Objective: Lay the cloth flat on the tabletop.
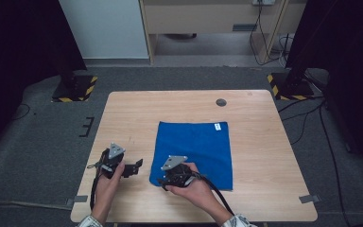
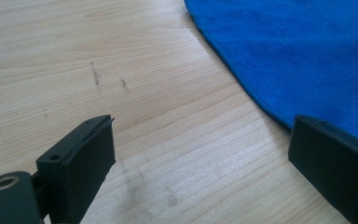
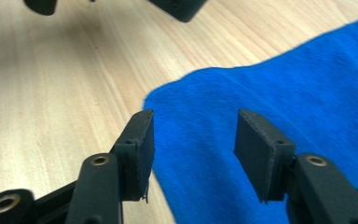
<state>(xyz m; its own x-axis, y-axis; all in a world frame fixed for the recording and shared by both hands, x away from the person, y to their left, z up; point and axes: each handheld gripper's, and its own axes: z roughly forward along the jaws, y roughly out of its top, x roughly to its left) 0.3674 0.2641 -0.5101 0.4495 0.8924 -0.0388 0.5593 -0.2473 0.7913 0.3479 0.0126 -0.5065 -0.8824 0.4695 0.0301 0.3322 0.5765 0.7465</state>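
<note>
left jaws: the left gripper [image 2: 200,158] holds its two black padded jaws wide apart with nothing between them but bare wood; the curved edge of a bright blue square terry cloth [image 2: 303,56] passes just ahead of the jaw at the right of the left gripper view.
right jaws: the right gripper [image 3: 193,149] also has its jaws spread, low over the near left corner of the blue cloth [image 3: 284,102]; the cloth's corner lies between and just ahead of the pads, and whether they touch the fabric cannot be told.
beyond the right jaws: the dark jaw ends of the left gripper [image 3: 175,7] sit at the top of the right gripper view, across a strip of bare wood.
hands: in the high view the left hand [image 1: 108,182] grips the left gripper [image 1: 134,168] just left of the cloth, and the right hand [image 1: 194,187] grips the right gripper [image 1: 163,181] at the cloth's near left corner.
cloth: spread flat on the light wooden table [image 1: 260,142], a small white tag [image 1: 217,126] at its far right corner.
surroundings: grey carpet [image 1: 38,142] around the table.
</note>
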